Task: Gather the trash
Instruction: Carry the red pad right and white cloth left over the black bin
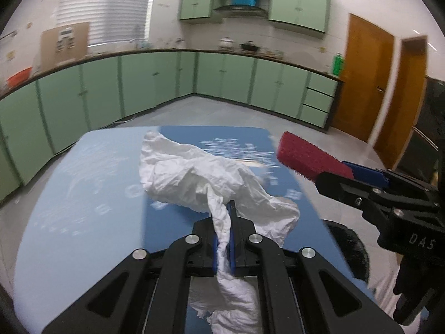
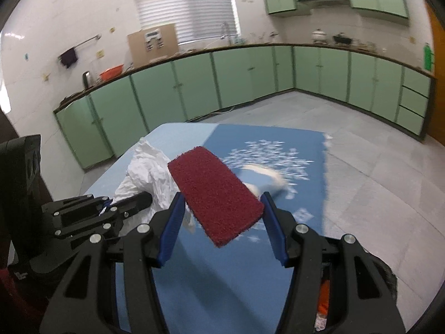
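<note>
The left tool (image 1: 224,239) is clamped on a crumpled white tissue (image 1: 200,175), its blue pads pressed together on a twisted neck of the paper; the bulk of the tissue billows out ahead of the tool, above the blue counter (image 1: 83,194), and a loose tail hangs back under the tool's black frame. The right tool (image 2: 222,220) holds a dark red scrubbing pad (image 2: 215,194) between its blue fingers (image 2: 172,228), which stand wide and touch the pad's two long edges; the pad is tilted, its far end raised above the counter. Seen from the left wrist, the pad sticks out forward from the right tool, just to the right of the tissue and apart from it. A white tree-like print (image 2: 267,158) lies on the darker blue part of the counter, beyond the pad. Further beyond the counter run green cabinets (image 1: 155,83) along the wall.
</note>
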Action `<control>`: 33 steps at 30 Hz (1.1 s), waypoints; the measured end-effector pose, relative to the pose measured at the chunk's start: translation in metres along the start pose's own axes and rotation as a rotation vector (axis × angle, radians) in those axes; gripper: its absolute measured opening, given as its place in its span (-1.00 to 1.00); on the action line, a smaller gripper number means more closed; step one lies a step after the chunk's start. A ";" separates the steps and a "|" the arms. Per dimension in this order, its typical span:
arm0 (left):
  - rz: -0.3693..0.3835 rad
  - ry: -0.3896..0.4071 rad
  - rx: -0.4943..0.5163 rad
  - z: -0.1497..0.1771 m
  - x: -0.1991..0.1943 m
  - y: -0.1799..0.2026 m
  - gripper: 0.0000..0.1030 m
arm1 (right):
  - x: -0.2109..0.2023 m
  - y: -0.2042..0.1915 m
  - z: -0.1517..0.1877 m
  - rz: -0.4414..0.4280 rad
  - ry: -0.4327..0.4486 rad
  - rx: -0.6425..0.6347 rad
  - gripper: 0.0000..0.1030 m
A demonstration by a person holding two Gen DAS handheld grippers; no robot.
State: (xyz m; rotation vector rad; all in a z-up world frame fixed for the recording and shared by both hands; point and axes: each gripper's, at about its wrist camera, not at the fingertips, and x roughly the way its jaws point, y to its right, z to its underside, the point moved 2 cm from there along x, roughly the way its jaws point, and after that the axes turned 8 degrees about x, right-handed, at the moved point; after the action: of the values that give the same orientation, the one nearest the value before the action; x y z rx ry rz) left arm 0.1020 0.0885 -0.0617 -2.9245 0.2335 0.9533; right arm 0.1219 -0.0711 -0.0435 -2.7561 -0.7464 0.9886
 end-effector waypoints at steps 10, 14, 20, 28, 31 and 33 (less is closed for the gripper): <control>0.180 0.018 0.129 -0.017 0.019 0.091 -0.89 | -0.065 0.089 0.023 0.178 0.073 0.107 0.05; 0.241 0.024 0.173 -0.024 0.027 0.126 -0.89 | -0.088 0.122 0.035 0.243 0.093 0.154 0.05; 0.316 0.022 0.240 -0.026 0.043 0.178 -0.89 | -0.114 0.172 0.060 0.336 0.110 0.224 0.05; 0.377 -0.013 0.300 -0.019 0.070 0.230 -0.89 | -0.130 0.226 0.097 0.426 0.099 0.310 0.05; 0.400 -0.039 0.309 -0.015 0.079 0.242 -0.89 | -0.127 0.241 0.105 0.443 0.087 0.336 0.05; 0.408 -0.058 0.323 -0.011 0.087 0.251 -0.89 | -0.125 0.249 0.112 0.454 0.078 0.353 0.05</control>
State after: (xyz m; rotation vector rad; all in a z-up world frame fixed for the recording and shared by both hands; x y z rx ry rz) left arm 0.1371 -0.1715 -0.1061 -2.5935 0.9147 0.9331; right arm 0.0708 -0.3548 -0.1274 -2.6673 0.0770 0.9594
